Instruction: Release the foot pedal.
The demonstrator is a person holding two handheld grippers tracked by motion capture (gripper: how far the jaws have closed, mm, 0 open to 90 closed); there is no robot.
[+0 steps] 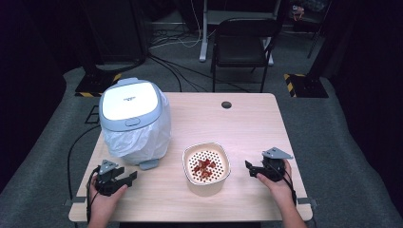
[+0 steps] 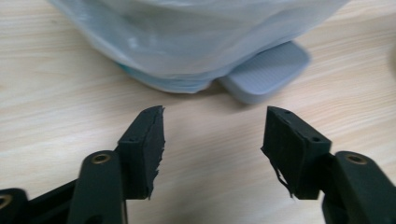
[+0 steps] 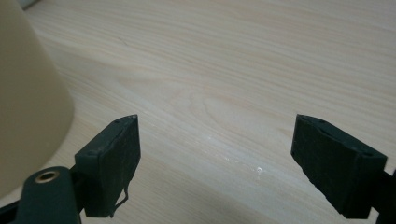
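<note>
I had the left gripper (image 1: 124,178) open just short of the bin (image 1: 133,118) pedal (image 2: 265,73), the right gripper (image 1: 253,169) open beside the scrap bowl (image 1: 206,167), near the bin, ready to dump.

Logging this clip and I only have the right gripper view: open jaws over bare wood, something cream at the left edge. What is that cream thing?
Observer: A cream bowl with a perforated insert; red scraps lie on the insert.
Operator: Is the right gripper touching it?
Observer: No. The right gripper sits apart from it, jaws open and pointing toward the bowl.
Operator: Where is the other hand?
Observer: At the near left of the table. The left gripper is open and empty, facing a grey pedal.
Operator: A pedal on what?
Observer: A small white pedal bin, lid shut, with a plastic liner hanging over its sides.
</note>
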